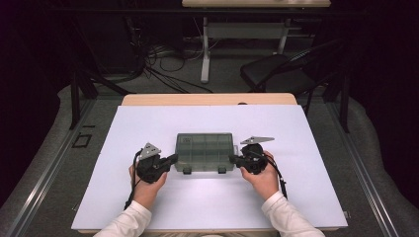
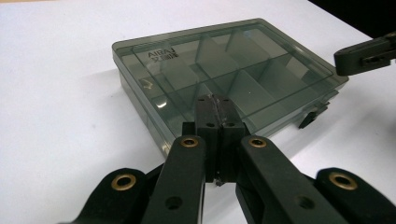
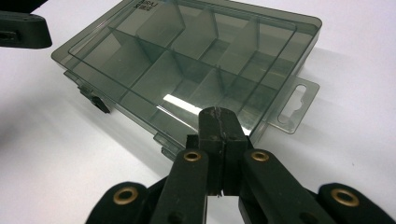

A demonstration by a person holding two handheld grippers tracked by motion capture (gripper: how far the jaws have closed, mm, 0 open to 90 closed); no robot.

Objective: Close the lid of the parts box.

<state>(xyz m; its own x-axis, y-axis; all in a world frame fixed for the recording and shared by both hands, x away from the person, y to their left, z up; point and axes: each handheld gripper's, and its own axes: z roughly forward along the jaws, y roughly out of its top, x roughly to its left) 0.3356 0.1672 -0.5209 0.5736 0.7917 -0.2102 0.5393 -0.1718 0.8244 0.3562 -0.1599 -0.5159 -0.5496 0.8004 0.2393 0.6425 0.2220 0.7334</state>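
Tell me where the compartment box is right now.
In the high view the smoky clear compartment box lies lid shut near the middle of the white table sheet, between the left gripper and the right gripper, whose shut jaws point at its short ends.

Box [image 1: 204, 151] between tongs (on table [image 1: 296, 197])

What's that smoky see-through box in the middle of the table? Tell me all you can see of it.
The smoky grey, see-through plastic compartment box lies flat on the white table sheet, lid closed. Through the lid, thin dividers split it into a grid of compartments, which look empty. Raised lettering sits in one lid corner, two dark latches on the front edge, and a hang tab with a slot on one short side. The closed fingers of the left gripper and right gripper point at its two short ends; contact can't be told.
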